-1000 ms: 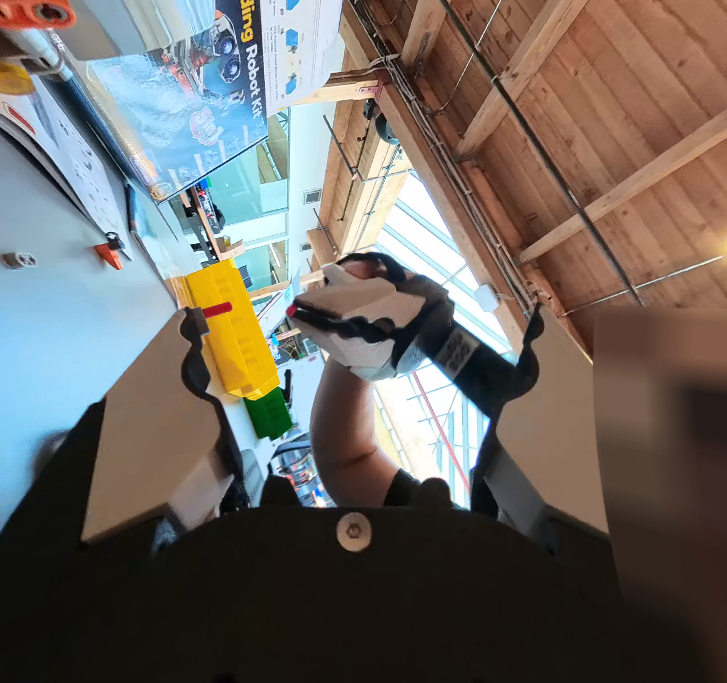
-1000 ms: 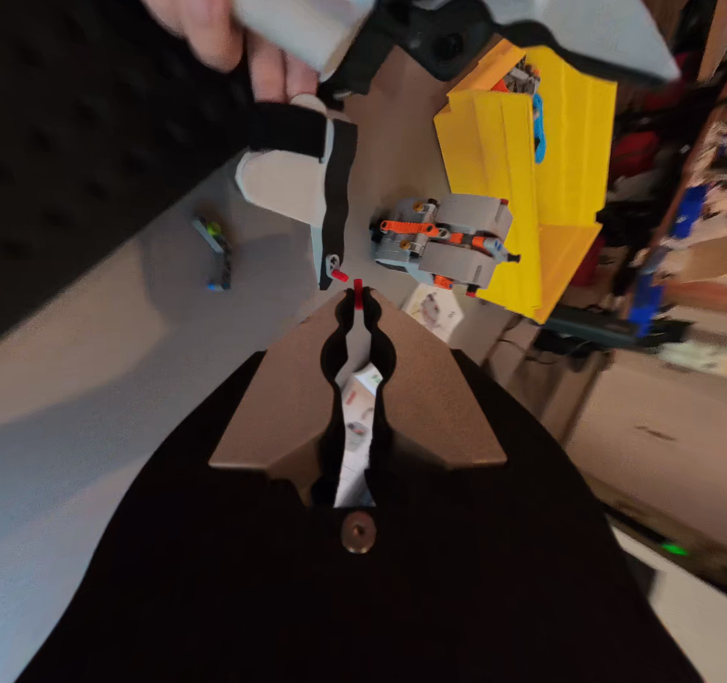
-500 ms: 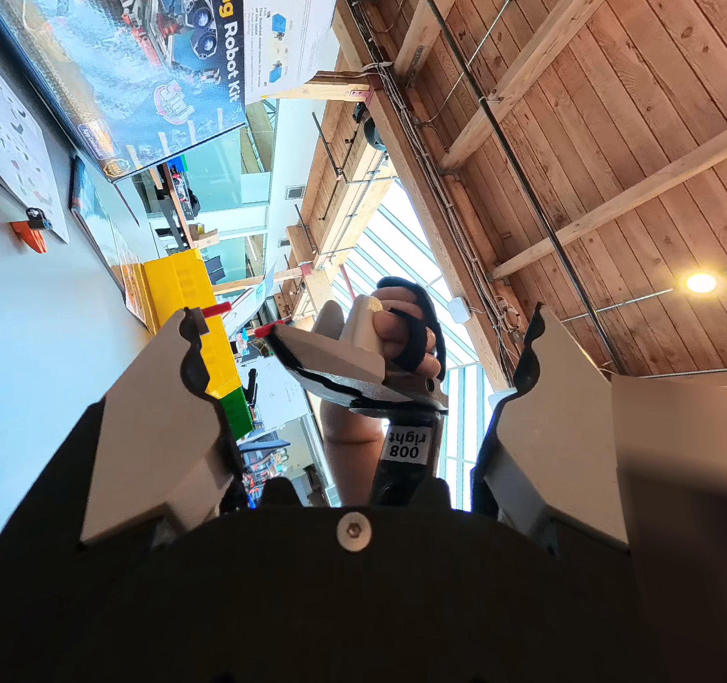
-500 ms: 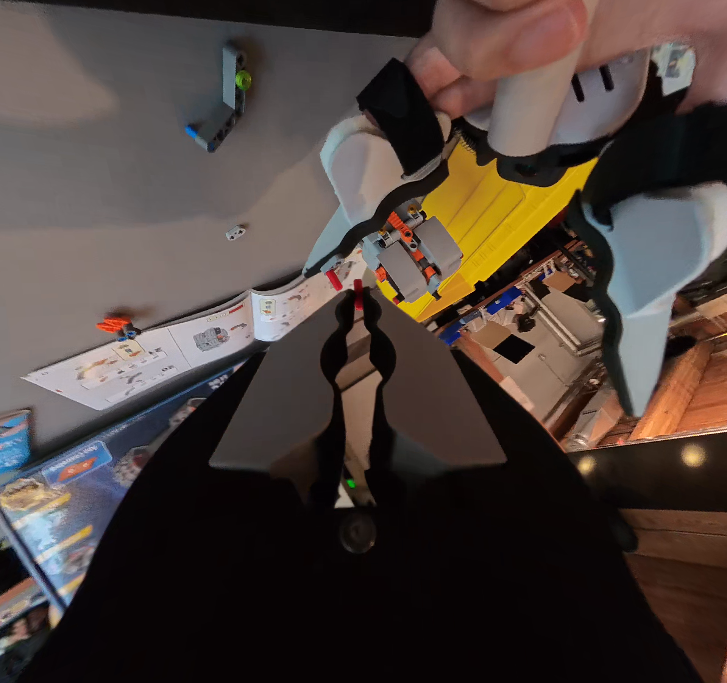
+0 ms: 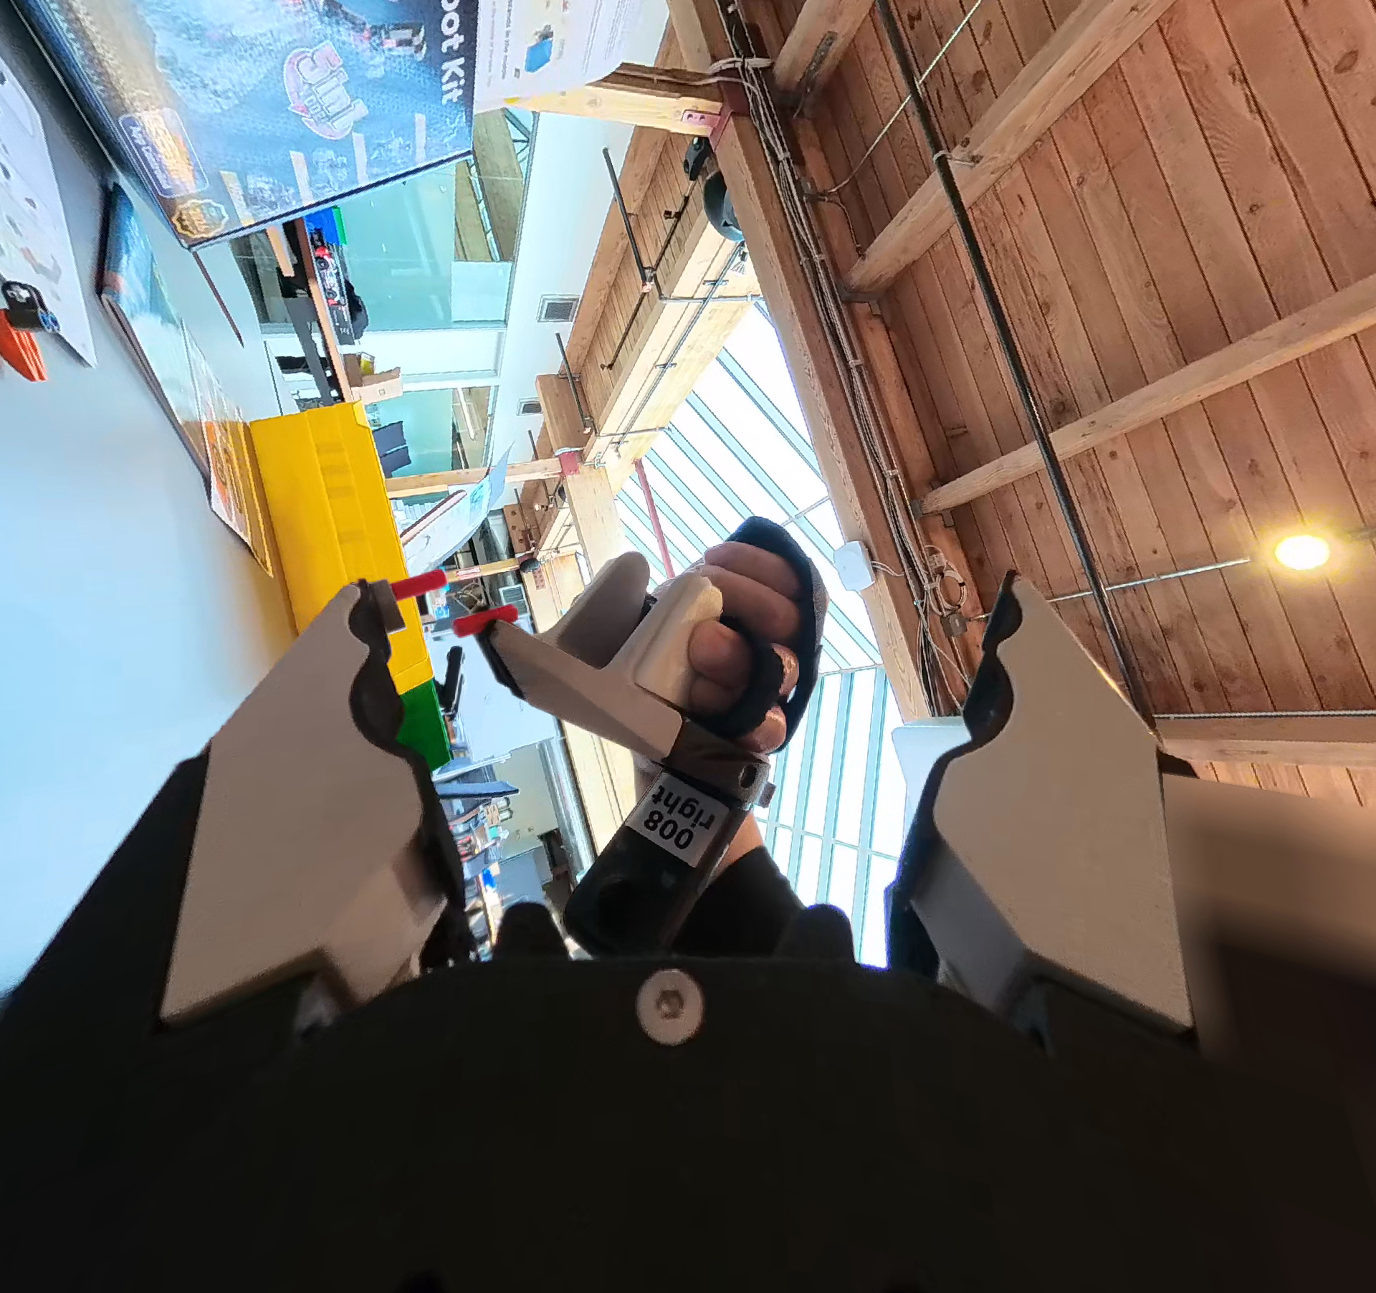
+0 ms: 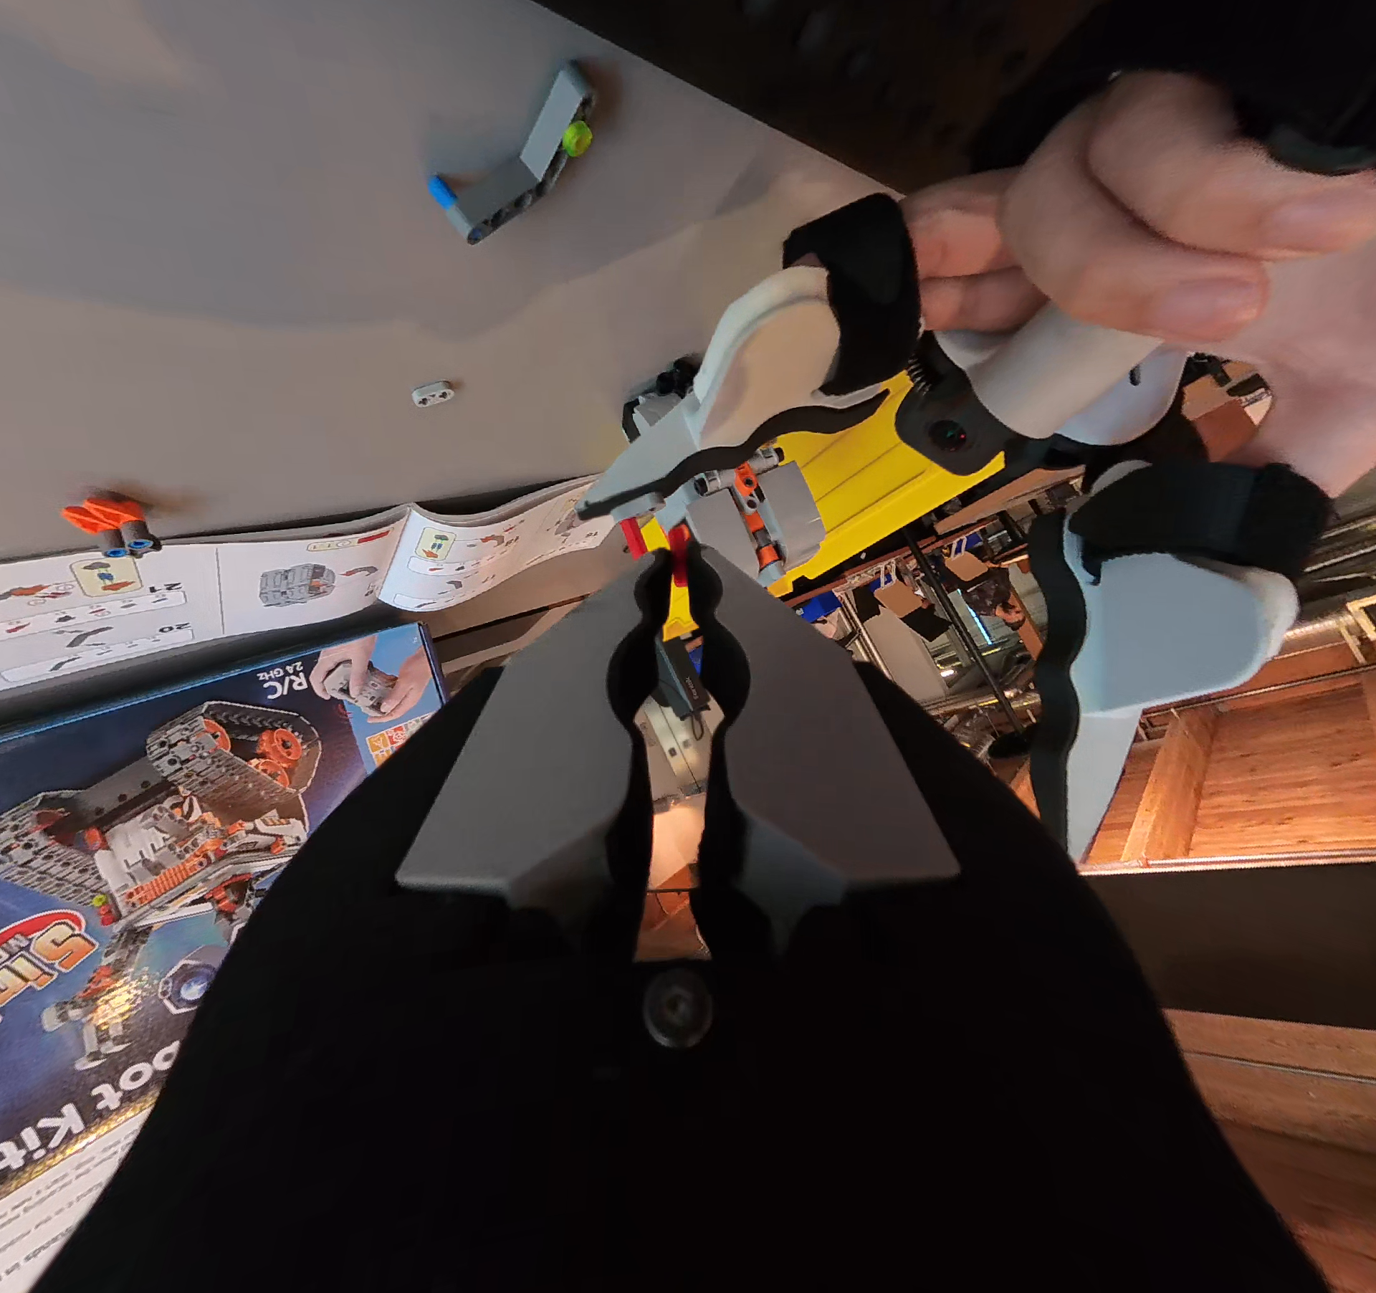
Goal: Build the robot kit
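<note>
My right gripper (image 6: 674, 559) is shut on a short red pin (image 6: 679, 561). In the left wrist view this gripper (image 5: 495, 635) shows held in a hand, its red pin (image 5: 484, 619) pointing left. My left gripper (image 5: 685, 591) is open wide and held up off the table. A small grey piece with a second red pin (image 5: 417, 583) sits at the tip of its left finger (image 5: 320, 773). The two pins lie side by side, a small gap apart. In the right wrist view that finger (image 6: 670, 468) and its pin (image 6: 633, 539) are just beyond my right fingertips.
A grey and orange block model (image 6: 782, 512) stands on the grey table (image 6: 223, 252) by a yellow bin (image 6: 893, 453). An open instruction booklet (image 6: 223, 587), a kit box (image 6: 186, 773), a grey angled beam (image 6: 521, 162), a small grey link (image 6: 432, 393) and an orange part (image 6: 104, 516) lie around.
Both grippers have swung round in the air. The right gripper's red pin has come close beside the pin on the left finger's tip. The jaws have not changed.
</note>
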`<state>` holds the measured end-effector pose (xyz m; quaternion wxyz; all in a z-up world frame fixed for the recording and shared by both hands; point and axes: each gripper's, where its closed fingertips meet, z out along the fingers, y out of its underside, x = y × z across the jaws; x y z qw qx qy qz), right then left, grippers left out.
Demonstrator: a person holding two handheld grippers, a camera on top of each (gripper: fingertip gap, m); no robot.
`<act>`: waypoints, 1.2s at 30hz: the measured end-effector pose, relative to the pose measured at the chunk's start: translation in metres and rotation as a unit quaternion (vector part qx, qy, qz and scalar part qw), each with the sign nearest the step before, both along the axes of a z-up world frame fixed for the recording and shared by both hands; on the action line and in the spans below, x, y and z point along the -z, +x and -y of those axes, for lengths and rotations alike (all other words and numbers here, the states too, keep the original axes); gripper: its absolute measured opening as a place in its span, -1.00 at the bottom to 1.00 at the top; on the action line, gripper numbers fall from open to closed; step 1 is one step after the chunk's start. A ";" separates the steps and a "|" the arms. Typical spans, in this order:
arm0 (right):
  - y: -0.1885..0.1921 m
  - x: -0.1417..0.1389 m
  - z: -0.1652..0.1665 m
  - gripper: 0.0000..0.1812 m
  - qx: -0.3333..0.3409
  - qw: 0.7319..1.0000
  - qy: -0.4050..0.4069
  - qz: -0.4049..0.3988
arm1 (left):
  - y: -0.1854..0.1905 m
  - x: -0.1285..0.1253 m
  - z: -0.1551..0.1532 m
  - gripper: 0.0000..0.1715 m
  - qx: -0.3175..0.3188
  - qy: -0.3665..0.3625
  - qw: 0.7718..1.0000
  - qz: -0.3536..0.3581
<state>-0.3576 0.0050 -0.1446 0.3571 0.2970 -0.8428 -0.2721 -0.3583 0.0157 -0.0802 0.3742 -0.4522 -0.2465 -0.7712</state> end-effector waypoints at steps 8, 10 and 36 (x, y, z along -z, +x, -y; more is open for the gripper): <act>0.005 0.007 0.001 -0.96 -0.006 0.999 0.000 0.032 | 0.012 0.001 0.003 0.76 0.027 0.003 0.999 -0.018; 0.007 0.006 0.002 -0.96 -0.009 0.999 0.000 0.033 | 0.016 0.004 0.004 0.75 0.035 0.006 0.999 -0.037; 0.042 0.025 0.017 -0.95 -0.026 0.997 0.002 0.077 | 0.053 0.020 0.021 0.70 0.171 -0.006 0.984 -0.052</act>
